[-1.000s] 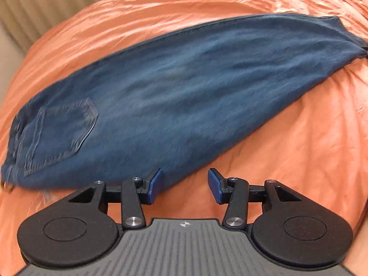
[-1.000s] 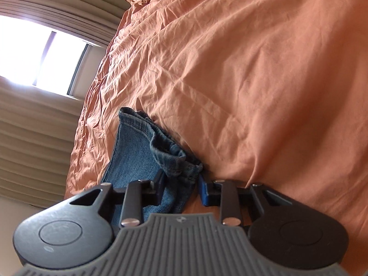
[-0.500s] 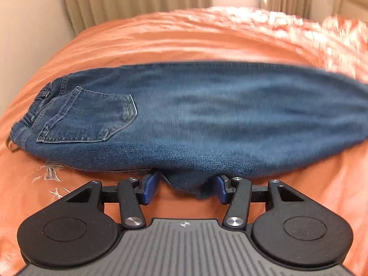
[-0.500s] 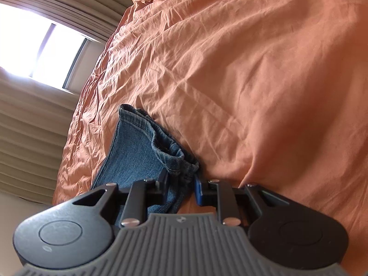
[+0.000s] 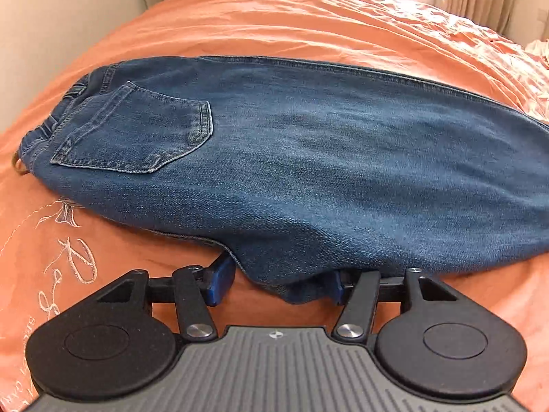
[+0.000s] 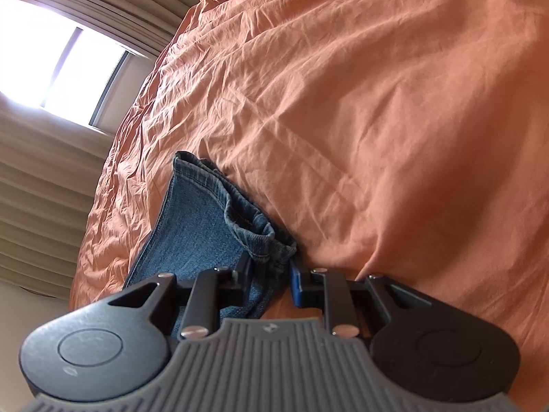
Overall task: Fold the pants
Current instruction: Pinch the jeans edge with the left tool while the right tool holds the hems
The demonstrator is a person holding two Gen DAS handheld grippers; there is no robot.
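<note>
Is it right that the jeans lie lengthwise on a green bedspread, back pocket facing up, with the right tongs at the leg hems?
Not quite: the bedspread is orange, not green, as the left wrist view shows. The rest stands: the jeans lie lengthwise with the back pocket facing up, and the right wrist view shows the right tongs at the leg hems.

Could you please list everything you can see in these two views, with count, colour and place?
jeans: one, blue, lying flat across the bedspread, back pocket up
bedspread: one, orange, wrinkled, under everything
curtains: beige, along the far wall, around the window
window: one, bright, beyond the bed
left tongs: black with blue pads, closing around the jeans' near edge
right tongs: black with blue pads, shut on the jeans' hem
</note>
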